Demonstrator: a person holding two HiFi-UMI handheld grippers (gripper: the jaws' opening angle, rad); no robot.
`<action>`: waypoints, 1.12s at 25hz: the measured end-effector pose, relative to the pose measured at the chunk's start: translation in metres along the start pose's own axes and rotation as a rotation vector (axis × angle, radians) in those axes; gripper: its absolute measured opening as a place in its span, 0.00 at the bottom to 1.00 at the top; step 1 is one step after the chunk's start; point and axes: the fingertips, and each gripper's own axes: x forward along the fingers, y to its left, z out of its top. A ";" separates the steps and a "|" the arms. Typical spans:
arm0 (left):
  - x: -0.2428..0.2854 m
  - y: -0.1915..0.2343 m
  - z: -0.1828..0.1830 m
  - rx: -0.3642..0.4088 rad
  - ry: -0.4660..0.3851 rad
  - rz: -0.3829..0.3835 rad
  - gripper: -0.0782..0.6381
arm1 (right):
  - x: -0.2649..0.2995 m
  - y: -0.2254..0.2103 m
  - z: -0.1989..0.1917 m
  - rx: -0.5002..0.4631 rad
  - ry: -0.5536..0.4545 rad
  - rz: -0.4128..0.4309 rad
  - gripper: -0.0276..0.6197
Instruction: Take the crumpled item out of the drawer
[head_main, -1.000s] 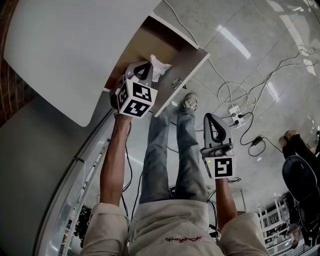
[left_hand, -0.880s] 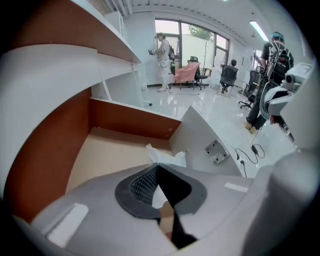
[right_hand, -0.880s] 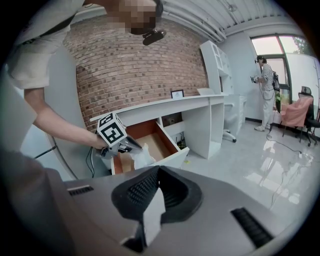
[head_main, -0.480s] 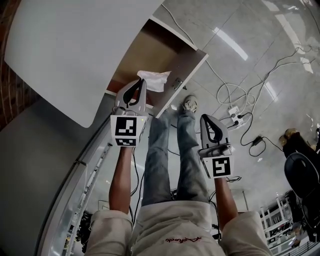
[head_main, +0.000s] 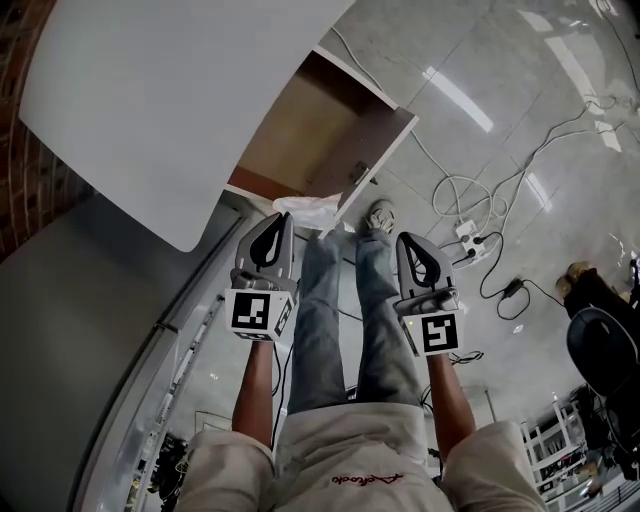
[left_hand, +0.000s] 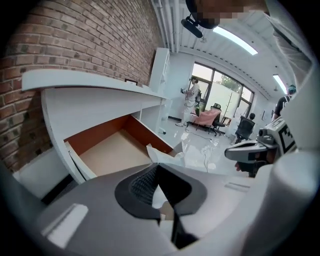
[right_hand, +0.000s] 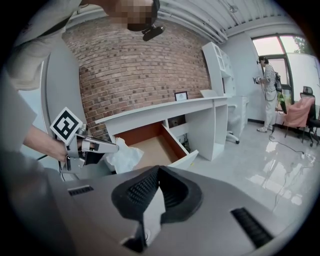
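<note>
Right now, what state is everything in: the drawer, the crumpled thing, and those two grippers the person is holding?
Drawer: pulled open, nothing left inside.
Crumpled paper: out of the drawer, pinched in the left gripper.
Left gripper: shut on the crumpled paper.
Right gripper: shut, holding nothing, held off to the side.

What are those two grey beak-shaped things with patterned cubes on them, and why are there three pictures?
There is no robot here: a person holds a two-jaw gripper in each hand, and the cubes are parts of those grippers. The head view comes from a camera on the person's head, looking down past their legs. The other two cameras ride on the grippers and look along the jaws. The left gripper is shut on a crumpled white paper, held in front of the open drawer of a white desk. The right gripper is shut on nothing, above the floor.
</note>
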 end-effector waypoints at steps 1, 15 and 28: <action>-0.004 -0.002 0.002 -0.008 -0.007 -0.001 0.12 | -0.001 0.000 0.001 -0.002 -0.003 -0.002 0.06; -0.043 -0.050 0.086 0.001 -0.107 -0.058 0.12 | -0.035 -0.023 0.079 -0.010 -0.117 -0.076 0.06; -0.087 -0.087 0.232 0.090 -0.268 -0.072 0.12 | -0.104 -0.054 0.211 -0.063 -0.285 -0.155 0.06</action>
